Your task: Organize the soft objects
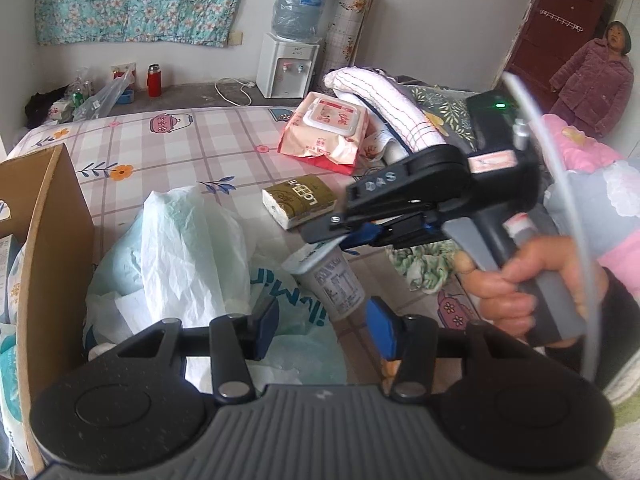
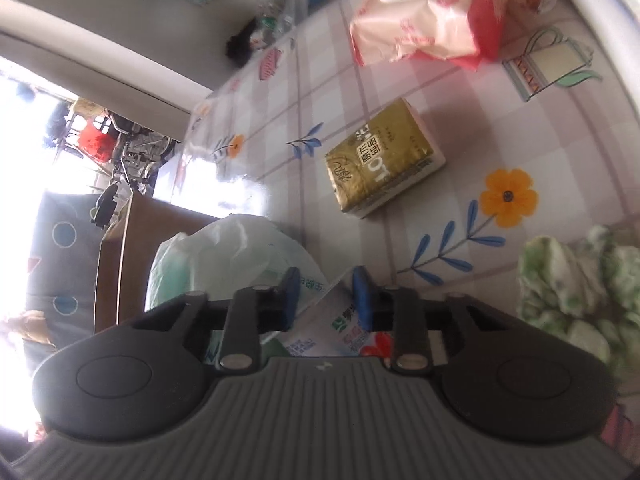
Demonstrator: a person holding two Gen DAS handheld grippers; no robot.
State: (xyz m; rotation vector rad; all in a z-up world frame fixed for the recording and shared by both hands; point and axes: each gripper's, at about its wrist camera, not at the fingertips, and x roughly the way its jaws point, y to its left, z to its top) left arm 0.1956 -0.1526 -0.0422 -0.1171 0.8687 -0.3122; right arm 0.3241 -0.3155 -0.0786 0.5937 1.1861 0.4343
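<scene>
Surface: plaid cloth with flower prints [image 1: 180,152]; it carries everything listed below except the background items.
Left gripper [image 1: 324,330]: low in its own view, pointing down at the surface. Jaws spread; nothing is pressed between the blue pads.
Right gripper [image 1: 340,236]: enters from the right side of the left wrist view, carried by a hand [image 1: 516,284] wrapped around the grey handle. Jaws pinch the top edge of the small printed pack.
Small printed pack [image 1: 342,284]: white-grey, with fine print on its side. It hangs tilted from the right gripper above the near part of the surface, its lower end just beyond the left gripper's spread pads. Whether that end touches the surface cannot be told.
Plastic bag [image 1: 180,240]: pale, crumpled, on the near left part of the surface, just beside the cardboard box.
Cardboard box [image 1: 52,216]: open, at the left edge; packs show inside.
Gold tissue pack [image 1: 298,200]: lying flat near the middle of the surface.
Pink wipes pack [image 1: 326,132]: toward the far edge, beyond the gold tissue pack.
Striped towel [image 1: 384,100]: rolled, at the far right, on a heap of fabrics.
Green-and-white cloth [image 1: 424,264]: bunched near the right edge.
Background: water dispenser [image 1: 286,64] against the far wall; a person in a purple coat [image 1: 592,80] beside a dark door.
</scene>
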